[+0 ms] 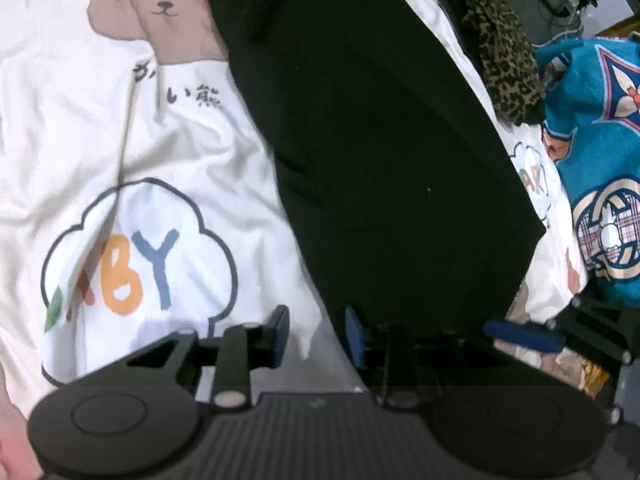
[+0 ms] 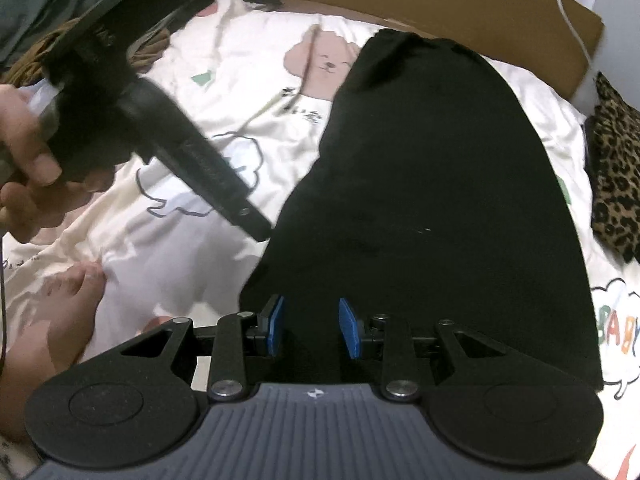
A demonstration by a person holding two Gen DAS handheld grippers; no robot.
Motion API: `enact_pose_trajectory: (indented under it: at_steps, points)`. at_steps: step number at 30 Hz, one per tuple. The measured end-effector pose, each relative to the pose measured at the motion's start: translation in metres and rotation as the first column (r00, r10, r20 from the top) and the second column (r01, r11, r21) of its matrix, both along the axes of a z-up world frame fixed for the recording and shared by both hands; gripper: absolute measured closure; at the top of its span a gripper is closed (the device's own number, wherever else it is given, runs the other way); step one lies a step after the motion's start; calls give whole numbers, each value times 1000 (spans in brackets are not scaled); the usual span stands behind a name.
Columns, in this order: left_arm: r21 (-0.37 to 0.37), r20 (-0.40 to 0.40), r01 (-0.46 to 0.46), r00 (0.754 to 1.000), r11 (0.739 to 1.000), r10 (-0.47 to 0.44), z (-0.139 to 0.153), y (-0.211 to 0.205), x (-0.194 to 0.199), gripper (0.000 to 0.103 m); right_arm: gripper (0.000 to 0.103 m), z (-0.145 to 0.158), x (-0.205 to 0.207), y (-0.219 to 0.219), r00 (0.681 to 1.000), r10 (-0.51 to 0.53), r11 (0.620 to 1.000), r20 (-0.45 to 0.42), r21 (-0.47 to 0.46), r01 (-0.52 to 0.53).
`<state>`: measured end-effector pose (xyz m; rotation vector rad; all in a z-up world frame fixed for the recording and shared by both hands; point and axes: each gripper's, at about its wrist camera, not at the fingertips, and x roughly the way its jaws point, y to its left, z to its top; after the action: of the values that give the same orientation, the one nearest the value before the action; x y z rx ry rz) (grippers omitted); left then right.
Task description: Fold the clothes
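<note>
1. The black garment [image 2: 432, 200] lies spread flat on the cream bedsheet [image 1: 80, 120], its long shape running from the near edge of both views toward the far side, where it narrows to a rounded end.
2. In the right wrist view, the right gripper [image 2: 312, 328] hangs over the garment's near edge; its blue pads [image 2: 276, 326] stand apart, with black cloth showing in the gap, and nothing appears pinched between them.
3. In the left wrist view, the left gripper [image 1: 316, 334] sits at the garment's near left border: the left finger is over the sheet, the right finger over the black cloth. Its tongs are apart; whether the cloth edge is caught between them cannot be told.
4. From the right wrist view, the left gripper's black body slants in from the upper left, its tip touching or just beside the garment's left edge, held by a hand [image 2: 24, 152].
5. The sheet is printed with a brown bear [image 1: 160, 16] and a cloud with coloured letters [image 1: 140, 256].
6. A leopard-print cloth [image 1: 496, 56] lies to the right of the garment, a teal patterned fabric [image 1: 600, 152] farther right.
7. A cardboard box [image 2: 440, 8] stands beyond the far end.
8. A bare foot [image 2: 64, 300] rests on the sheet, near left.
</note>
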<state>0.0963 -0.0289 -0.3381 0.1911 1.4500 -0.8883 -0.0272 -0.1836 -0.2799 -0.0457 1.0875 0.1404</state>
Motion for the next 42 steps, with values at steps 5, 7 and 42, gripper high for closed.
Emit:
enact_pose_trajectory:
  at_steps: [5, 7, 42]
  points:
    - [-8, -6, -25, 1000, 1000, 25, 0, 9, 7, 71, 66, -5, 6, 9, 1000, -29, 1000, -5, -5, 29]
    - [-11, -14, -42, 999, 999, 42, 0, 15, 11, 71, 66, -9, 10, 14, 999, -38, 999, -10, -8, 38]
    - [-28, 2, 32, 999, 999, -32, -3, 27, 5, 63, 98, -26, 13, 29, 986, 138, 977, -90, -152, -150]
